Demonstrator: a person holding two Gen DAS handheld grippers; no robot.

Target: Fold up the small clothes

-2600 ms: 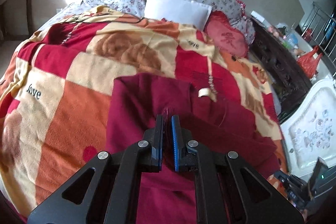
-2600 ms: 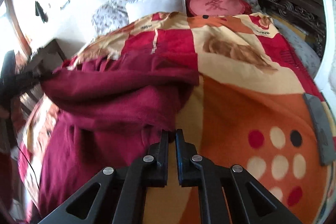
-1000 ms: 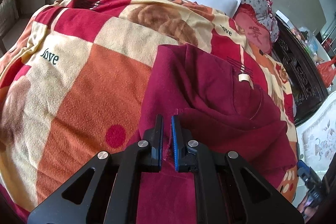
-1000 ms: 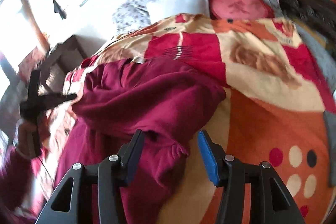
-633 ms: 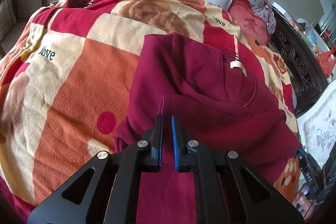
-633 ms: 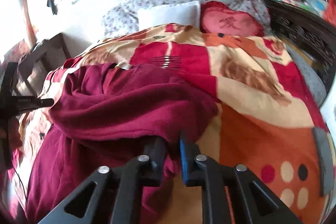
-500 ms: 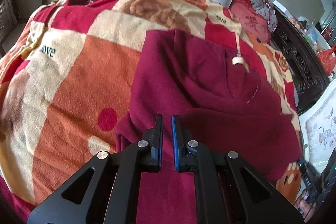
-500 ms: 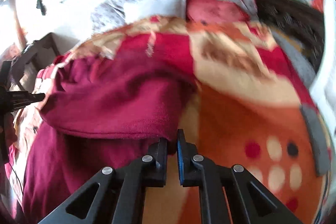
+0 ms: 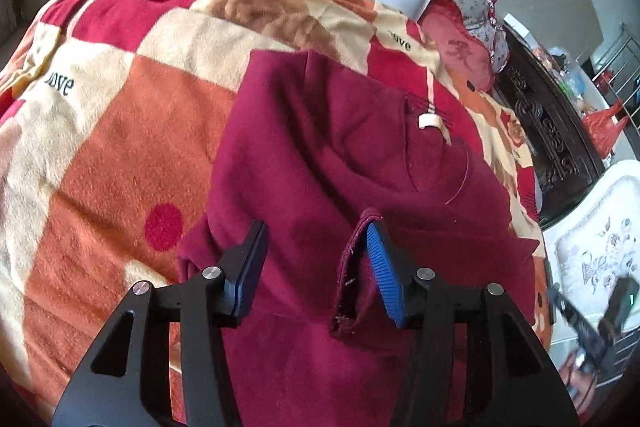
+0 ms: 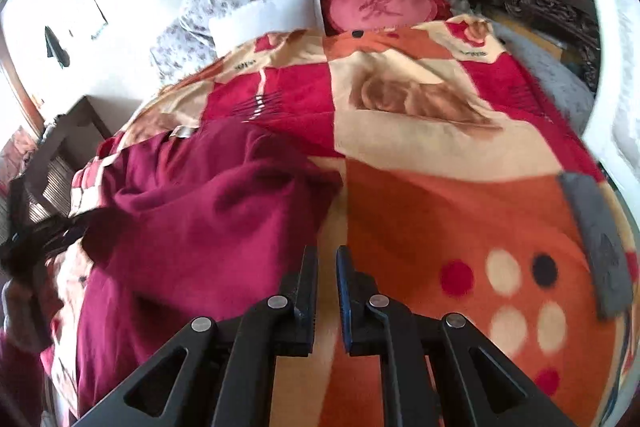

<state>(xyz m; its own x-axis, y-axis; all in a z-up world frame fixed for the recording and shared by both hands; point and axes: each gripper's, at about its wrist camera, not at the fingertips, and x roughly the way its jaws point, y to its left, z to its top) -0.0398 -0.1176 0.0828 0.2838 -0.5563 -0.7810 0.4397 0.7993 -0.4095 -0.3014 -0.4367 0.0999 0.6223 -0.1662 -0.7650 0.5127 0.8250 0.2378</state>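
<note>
The soft, limp maroon garment (image 9: 328, 155) on the bed (image 9: 100, 147) wants hem-edge grips; left claw (image 9: 316, 259) just parted, cloth between, right claw (image 10: 326, 267) together, empty.

The left gripper (image 9: 316, 259) points downward, its jaws just opened, fingers (image 9: 382, 273) apart. The right gripper (image 10: 326, 283) tilts downward too, its jaws closed on nothing.

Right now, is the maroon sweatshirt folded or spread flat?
Partly folded: the maroon sweatshirt has one layer doubled over another, its edges uneven.
</note>
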